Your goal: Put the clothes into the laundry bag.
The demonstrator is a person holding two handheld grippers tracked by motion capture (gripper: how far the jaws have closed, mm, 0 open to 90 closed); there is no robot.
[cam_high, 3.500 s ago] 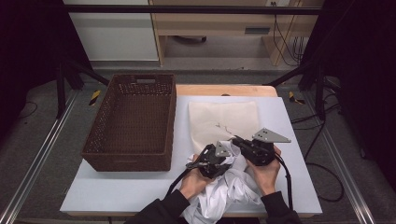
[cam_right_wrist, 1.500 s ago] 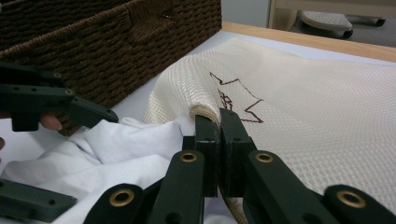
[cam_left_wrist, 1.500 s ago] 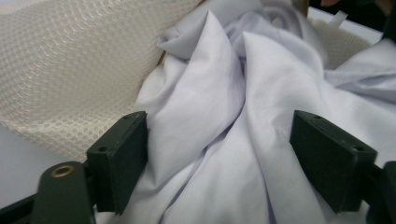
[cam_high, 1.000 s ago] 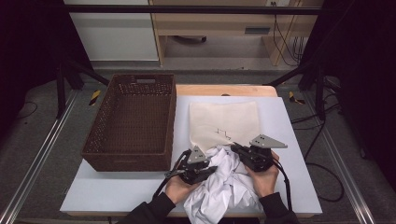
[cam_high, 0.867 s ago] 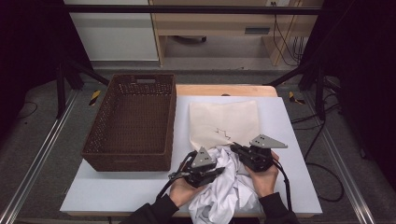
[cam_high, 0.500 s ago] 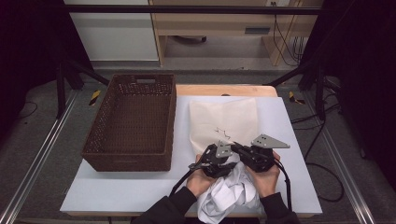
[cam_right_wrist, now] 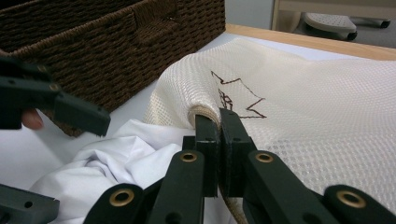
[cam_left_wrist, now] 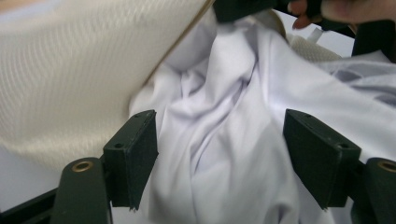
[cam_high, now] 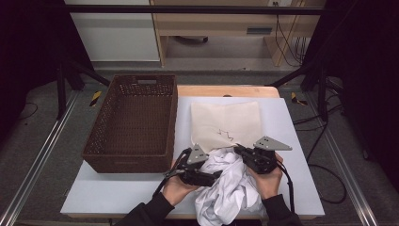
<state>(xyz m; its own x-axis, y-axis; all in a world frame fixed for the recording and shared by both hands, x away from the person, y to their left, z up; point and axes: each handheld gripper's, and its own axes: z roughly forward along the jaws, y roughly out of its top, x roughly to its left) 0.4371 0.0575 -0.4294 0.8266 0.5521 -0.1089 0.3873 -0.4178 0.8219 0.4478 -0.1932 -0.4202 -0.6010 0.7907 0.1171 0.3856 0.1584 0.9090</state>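
While our right gripper (cam_high: 241,151) stays put, we note its jaws pressed together on the near edge of the cream mesh bag (cam_high: 227,123), a fold of the hem pinched between the pads in the right gripper view (cam_right_wrist: 218,122). We take the wicker basket (cam_high: 133,121) as our landmark: the bag lies flat on the white table (cam_high: 108,192) just to the right of the basket, with a dark zigzag mark (cam_high: 227,135) near its front edge.

Our left gripper (cam_high: 217,173) sits in front of the basket's near right corner, pointing right at the crumpled white garment (cam_high: 231,186). Its jaws have just been opening; in the left gripper view they stand well apart (cam_left_wrist: 219,158), with white cloth (cam_left_wrist: 224,140) lying loose between them and no pad pressing on it.

We see the garment bunched on the table to the right of the basket's front, its upper folds at the held edge of the bag and its lower part reaching the table's near edge between our two hands.
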